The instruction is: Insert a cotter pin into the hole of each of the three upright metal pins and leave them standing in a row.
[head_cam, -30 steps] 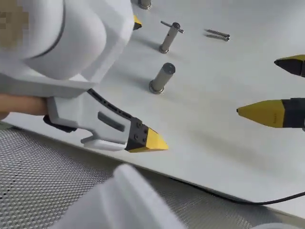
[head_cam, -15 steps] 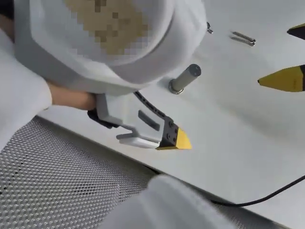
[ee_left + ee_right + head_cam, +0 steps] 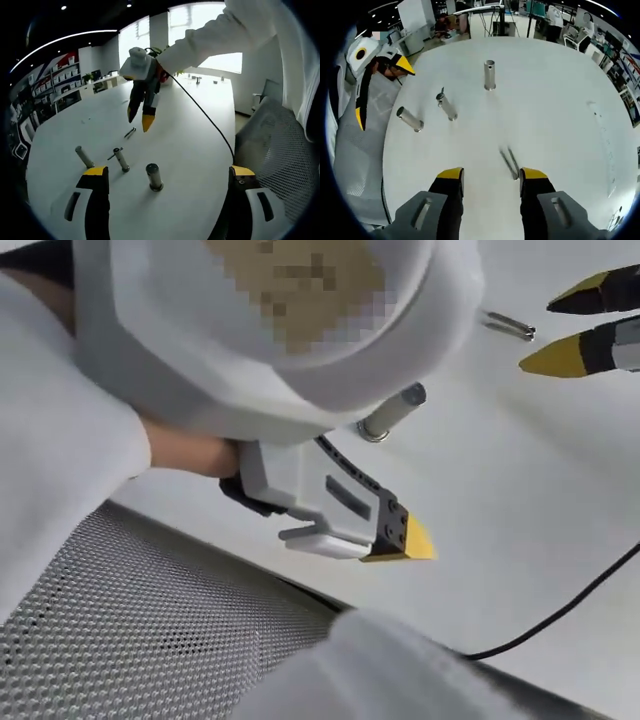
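Yellow-tipped jaws of the right gripper [image 3: 492,176] stand parted at the bottom of its own view. Two loose cotter pins [image 3: 509,162] lie just ahead of the gap on the white table [image 3: 560,90]. The jaws grip nothing and seem lined up for a pickup. Higher in the frame, three metal pins [image 3: 446,105] stand in a row; the middle one already carries a cotter pin, while the outer two look bare. The left gripper [image 3: 168,174], wide open and empty, hangs low near the closest pin [image 3: 154,176] — probably placed to steady it.
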The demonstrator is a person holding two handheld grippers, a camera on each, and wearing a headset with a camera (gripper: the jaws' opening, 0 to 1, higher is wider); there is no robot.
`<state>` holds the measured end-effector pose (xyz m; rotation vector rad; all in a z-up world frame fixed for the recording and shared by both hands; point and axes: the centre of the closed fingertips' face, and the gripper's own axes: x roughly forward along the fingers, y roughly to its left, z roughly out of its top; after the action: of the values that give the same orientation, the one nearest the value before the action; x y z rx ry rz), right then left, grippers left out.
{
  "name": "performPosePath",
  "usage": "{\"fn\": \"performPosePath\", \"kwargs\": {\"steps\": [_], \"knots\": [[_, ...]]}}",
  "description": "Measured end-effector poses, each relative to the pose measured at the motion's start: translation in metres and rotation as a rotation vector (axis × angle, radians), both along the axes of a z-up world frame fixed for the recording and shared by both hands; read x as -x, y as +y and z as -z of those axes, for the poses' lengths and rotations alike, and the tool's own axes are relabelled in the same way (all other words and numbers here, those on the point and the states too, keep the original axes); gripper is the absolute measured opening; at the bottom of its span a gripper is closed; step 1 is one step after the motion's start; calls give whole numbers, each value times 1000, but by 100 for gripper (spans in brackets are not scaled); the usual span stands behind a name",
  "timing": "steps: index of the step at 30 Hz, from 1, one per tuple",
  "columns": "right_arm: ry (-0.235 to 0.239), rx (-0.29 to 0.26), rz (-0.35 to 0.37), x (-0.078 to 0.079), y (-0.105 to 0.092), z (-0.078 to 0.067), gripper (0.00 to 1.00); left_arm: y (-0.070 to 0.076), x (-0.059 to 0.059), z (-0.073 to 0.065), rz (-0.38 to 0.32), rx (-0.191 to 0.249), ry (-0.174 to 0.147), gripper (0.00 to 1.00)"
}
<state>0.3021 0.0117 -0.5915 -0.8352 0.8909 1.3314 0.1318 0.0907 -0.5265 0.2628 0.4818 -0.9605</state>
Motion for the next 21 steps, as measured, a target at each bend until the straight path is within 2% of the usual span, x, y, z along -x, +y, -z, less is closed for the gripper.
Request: {"fn": "performPosePath", "kwargs": {"steps": [3,7,9,10,14,16,19,21], "knots": [[-9,20,-29,-2,1,6,28,-4,3,0,6,4,6,99],[-5,42,-65,-3,2,13,22,-4,5,3,13,-10,11,99],[1,46,-77,-3,4,15,18,-4,3,3,2,7,6,99],[-5,48,-83,-4,5,16,16,-1,2,3,-8,11,15,99],[-24,58,-99,-14,10,18,15,3,-2,6,-35,26,44,99],[-4,74,-115,-14,10,22,13,4,-3,5,-44,29,44,99],[-24,108,-130,-20,10,26,10,1,0,0,-58,23,29,97],[-24,107,-131,-20,12,27,10,1,-1,-1,-74,37,38,92]]}}
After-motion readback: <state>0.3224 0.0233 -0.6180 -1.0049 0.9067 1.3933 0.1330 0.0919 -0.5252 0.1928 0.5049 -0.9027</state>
